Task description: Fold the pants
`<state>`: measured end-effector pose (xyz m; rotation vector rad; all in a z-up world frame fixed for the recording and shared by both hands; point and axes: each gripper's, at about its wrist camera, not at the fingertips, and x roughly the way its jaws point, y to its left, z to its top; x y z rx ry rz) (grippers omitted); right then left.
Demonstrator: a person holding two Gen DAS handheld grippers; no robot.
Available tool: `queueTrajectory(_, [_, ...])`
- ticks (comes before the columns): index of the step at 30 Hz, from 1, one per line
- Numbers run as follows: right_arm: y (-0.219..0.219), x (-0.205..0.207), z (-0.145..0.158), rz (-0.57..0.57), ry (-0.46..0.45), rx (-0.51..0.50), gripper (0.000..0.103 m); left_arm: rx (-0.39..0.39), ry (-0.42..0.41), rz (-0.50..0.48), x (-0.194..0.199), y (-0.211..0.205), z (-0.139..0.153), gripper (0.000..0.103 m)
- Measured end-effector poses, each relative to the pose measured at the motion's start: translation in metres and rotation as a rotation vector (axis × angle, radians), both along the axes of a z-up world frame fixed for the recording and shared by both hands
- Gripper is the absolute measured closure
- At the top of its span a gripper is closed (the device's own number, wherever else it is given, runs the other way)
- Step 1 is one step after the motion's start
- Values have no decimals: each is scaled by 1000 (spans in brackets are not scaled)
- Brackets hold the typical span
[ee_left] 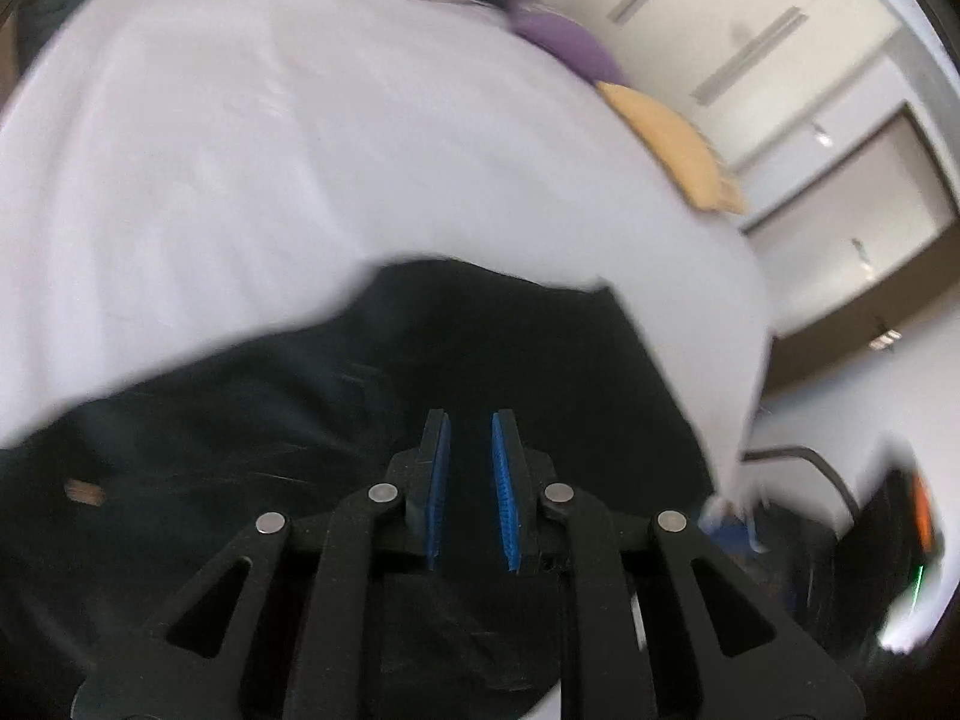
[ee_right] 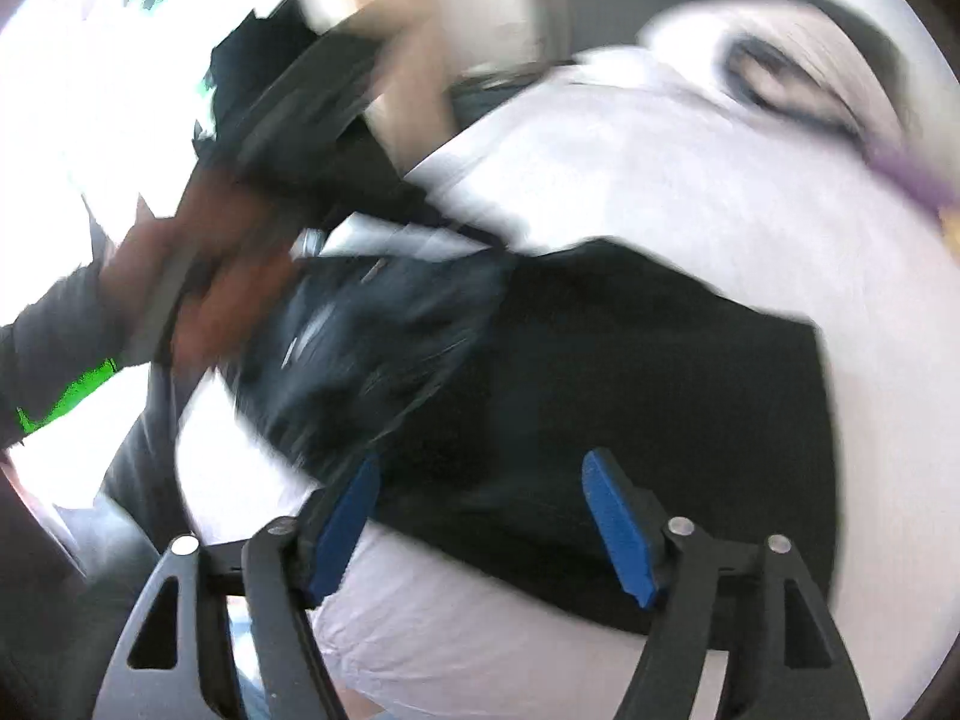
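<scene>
Pants (ee_left: 372, 396), black, lie on a bed covered with a white sheet (ee_left: 270, 138). In the left wrist view they spread across the lower part of the sheet, from the left edge of the picture to the sheet's hanging right corner. A small tan tag (ee_left: 84, 491) shows on the cloth at far left.

Left hand-held gripper (ee_left: 471, 420): the jaws stand narrow, the blue pads (ee_left: 437, 498) close together with a slim gap between them. No cloth is seen in that gap; the pants lie beneath and beyond the fingertips. Whether the tips touch the cloth cannot be told.

Beyond the pants, toward the far right edge of the sheet, lie a purple item (ee_left: 564, 42) and, nearer, a yellow-orange item (ee_left: 678, 150). Both are blurred and their kind cannot be told. Right of the bed stand pale cabinet fronts (ee_left: 780, 60).

In the right wrist view the picture is heavily blurred. At left of the pants (ee_right: 630, 396) a person's hand (ee_right: 198, 288), in a dark sleeve (ee_right: 54, 336), grasps the handle of the other gripper, whose dark body sits over the left part of the pants. The pants there look bunched; the rest lies flat on the sheet (ee_right: 630, 180).

Right hand-held gripper (ee_right: 483, 462): the jaws stand wide, blue pads (ee_right: 618, 528) well apart. The pants' near edge lies between and below the fingers, but the pads do not press on the cloth.
</scene>
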<state>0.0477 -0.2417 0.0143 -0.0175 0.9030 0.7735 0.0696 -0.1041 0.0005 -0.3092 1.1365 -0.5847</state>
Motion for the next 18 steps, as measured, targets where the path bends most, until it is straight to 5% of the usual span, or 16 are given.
queueTrajectory(4, [-90, 83, -8, -109, 210, 334, 41, 11, 74, -40, -14, -29, -32, 89])
queueTrajectory(7, [-107, 138, -25, -47, 332, 449, 41, -8, 110, -10, -24, -25, -56, 89])
queueTrajectory(13, [-89, 203, -77, -2, 498, 512, 41, -69, 109, 12, -28, -15, -66, 89])
queueTrajectory(16, [-80, 209, -113, 1, 607, 441, 46, -70, 105, 9, -28, -15, -67, 89])
queueTrajectory(18, [-86, 197, -113, 29, 604, 471, 47, -85, 106, 14, -29, -15, -68, 89])
